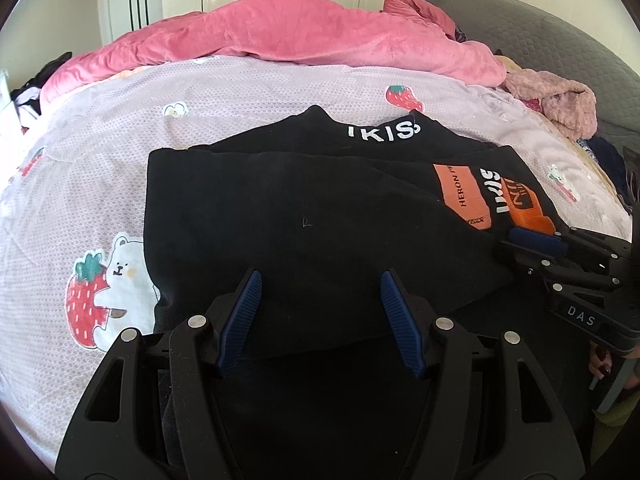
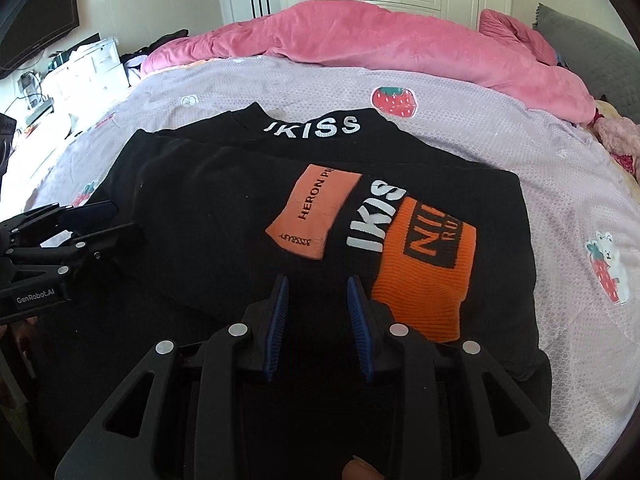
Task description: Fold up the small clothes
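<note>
A black top (image 1: pixel 280 208) (image 2: pixel 208 216) with white "IKISS" lettering lies flat on the bed, its sleeves folded across the body. An orange patch (image 2: pixel 316 212) and an orange cuff (image 2: pixel 424 280) (image 1: pixel 532 212) show on its right half. My left gripper (image 1: pixel 320 280) (image 2: pixel 124 222) is open over the garment's near left part, with nothing between its pads. My right gripper (image 2: pixel 318 280) (image 1: pixel 507 241) hovers just left of the orange cuff. Its jaws stand narrowly apart, and I see no cloth pinched between them.
The lilac strawberry-print sheet (image 1: pixel 120 152) (image 2: pixel 480 132) covers the bed around the garment. A bunched pink quilt (image 1: pixel 300 32) (image 2: pixel 360 36) lies along the far side. At the right are a fuzzy pink garment (image 1: pixel 560 104) and a grey headboard (image 1: pixel 540 40). White wardrobes stand behind.
</note>
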### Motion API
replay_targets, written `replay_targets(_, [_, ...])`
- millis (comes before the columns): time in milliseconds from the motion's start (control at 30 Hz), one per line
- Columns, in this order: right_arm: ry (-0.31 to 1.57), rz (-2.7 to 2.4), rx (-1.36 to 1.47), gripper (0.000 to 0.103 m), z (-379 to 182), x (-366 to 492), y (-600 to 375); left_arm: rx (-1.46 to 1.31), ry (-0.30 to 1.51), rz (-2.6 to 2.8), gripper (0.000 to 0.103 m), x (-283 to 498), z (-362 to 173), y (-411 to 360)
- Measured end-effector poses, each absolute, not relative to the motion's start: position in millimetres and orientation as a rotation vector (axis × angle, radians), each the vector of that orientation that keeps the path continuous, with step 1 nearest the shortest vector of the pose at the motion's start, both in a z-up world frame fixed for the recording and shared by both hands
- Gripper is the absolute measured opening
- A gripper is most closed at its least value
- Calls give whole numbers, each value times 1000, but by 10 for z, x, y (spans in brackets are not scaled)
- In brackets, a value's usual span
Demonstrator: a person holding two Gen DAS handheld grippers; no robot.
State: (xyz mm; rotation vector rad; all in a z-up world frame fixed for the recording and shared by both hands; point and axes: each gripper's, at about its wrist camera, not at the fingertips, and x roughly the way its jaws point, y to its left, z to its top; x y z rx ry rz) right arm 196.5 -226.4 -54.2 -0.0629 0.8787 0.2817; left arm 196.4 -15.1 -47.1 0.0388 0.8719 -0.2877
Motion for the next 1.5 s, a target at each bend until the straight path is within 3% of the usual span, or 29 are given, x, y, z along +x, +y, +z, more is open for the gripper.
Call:
replay_targets(167, [863, 284, -38, 30, -496, 1917, -2293, 33, 873, -289, 54, 1959, -466, -139])
replay_targets(800, [786, 276, 34, 66, -193, 1630, -2394, -1, 852, -290, 58, 1748, -320, -8])
replay_targets(1500, [739, 234, 91, 69, 30, 1384, -2603, 6, 735, -220, 75, 1397, 83, 120])
